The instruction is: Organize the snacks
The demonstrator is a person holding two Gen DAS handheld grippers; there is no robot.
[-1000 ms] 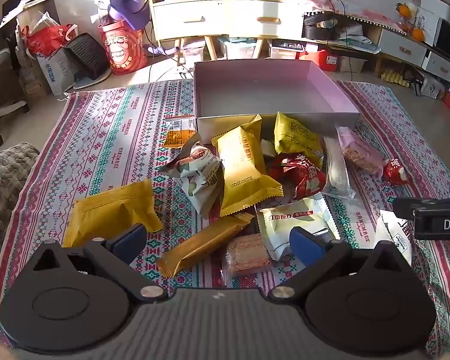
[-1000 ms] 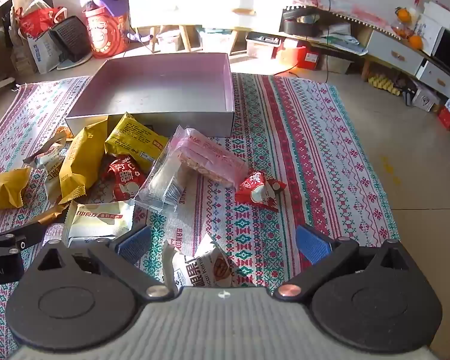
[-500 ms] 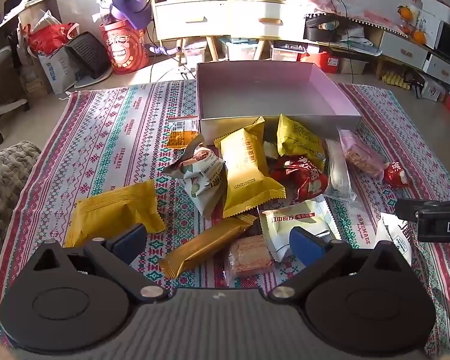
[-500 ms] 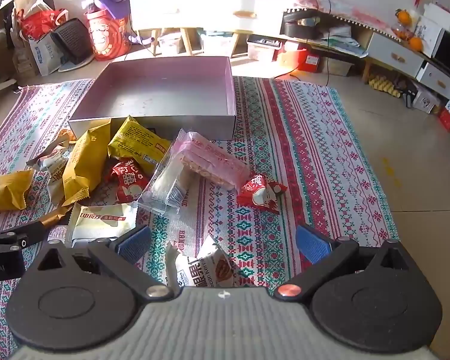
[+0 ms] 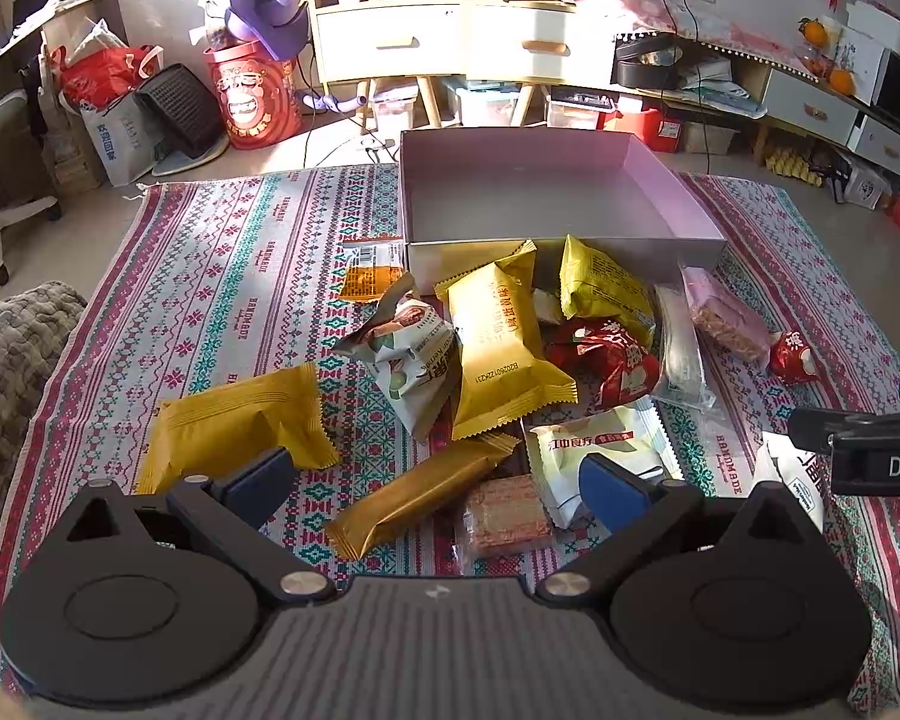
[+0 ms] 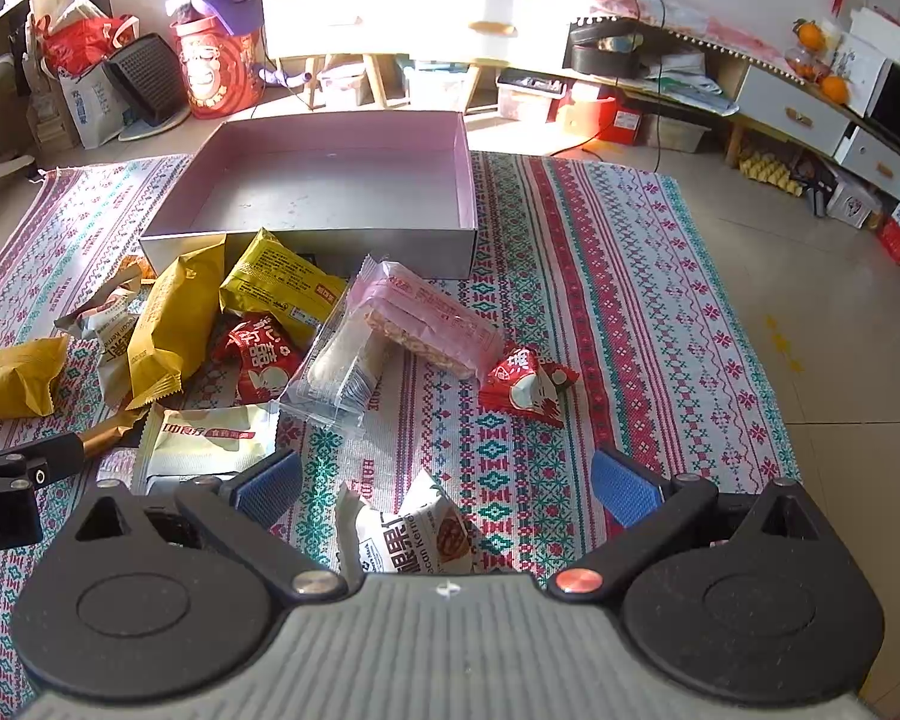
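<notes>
Left gripper (image 5: 432,471) jaws spread, right gripper (image 6: 447,480) jaws spread

Patterned rug (image 5: 222,276) on floor, pink box (image 5: 546,252), snack pkts (image 5: 498,354) scattered in front

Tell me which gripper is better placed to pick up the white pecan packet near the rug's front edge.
Right. The right gripper is open with the white pecan packet lying between its fingers. The left gripper, also open, faces the gold bar instead.
</notes>
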